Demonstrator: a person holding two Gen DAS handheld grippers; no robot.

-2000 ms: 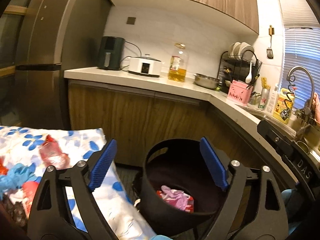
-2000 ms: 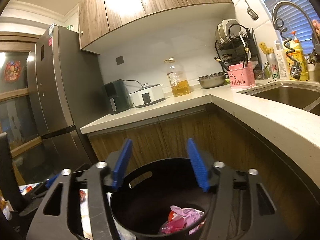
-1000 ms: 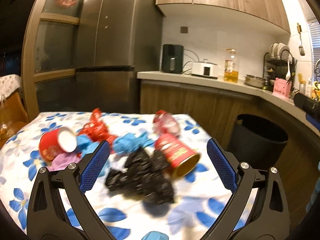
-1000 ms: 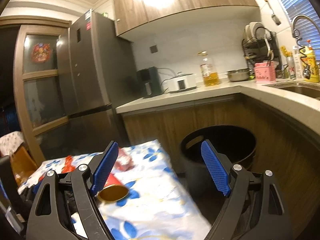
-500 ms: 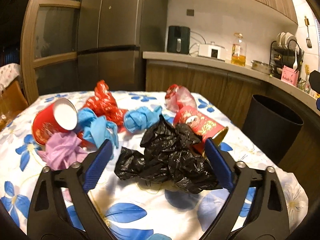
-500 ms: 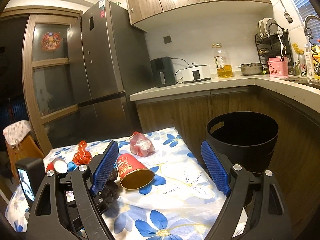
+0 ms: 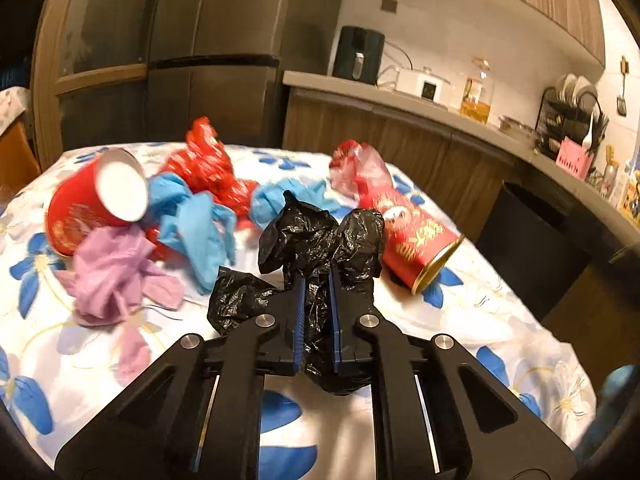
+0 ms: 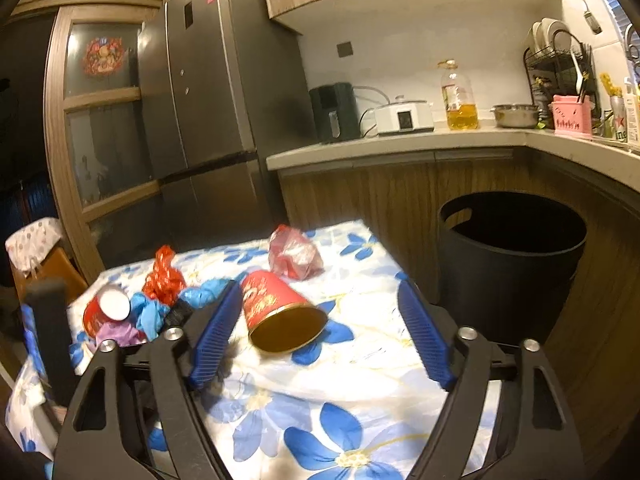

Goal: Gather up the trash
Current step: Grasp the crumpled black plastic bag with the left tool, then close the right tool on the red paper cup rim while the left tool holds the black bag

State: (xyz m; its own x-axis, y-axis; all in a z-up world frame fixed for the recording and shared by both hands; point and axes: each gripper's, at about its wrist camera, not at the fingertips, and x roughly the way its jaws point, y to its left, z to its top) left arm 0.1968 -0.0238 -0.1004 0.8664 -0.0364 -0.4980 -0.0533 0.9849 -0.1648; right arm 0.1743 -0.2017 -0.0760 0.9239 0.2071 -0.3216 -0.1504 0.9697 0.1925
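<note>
A crumpled black plastic bag sits in the middle of the flowered tablecloth. My left gripper is closing, and its blue pads pinch the bag's near fold. Beside the bag on the right, a red paper cup lies on its side with its gold mouth towards me. My right gripper hangs over the cloth in front of that cup. Its jaws are closing but still wide, and they touch nothing. The black trash bin stands on the floor off the table's right end.
More litter lies on the cloth: a second red cup, blue gloves, purple tissue, a red foil wrapper and a clear red bag. Behind are a fridge and a counter.
Both grippers swung from the bin to the table and sank towards it. The left jaws closed onto the black bag. The right gripper came nearer the lying red cup.
</note>
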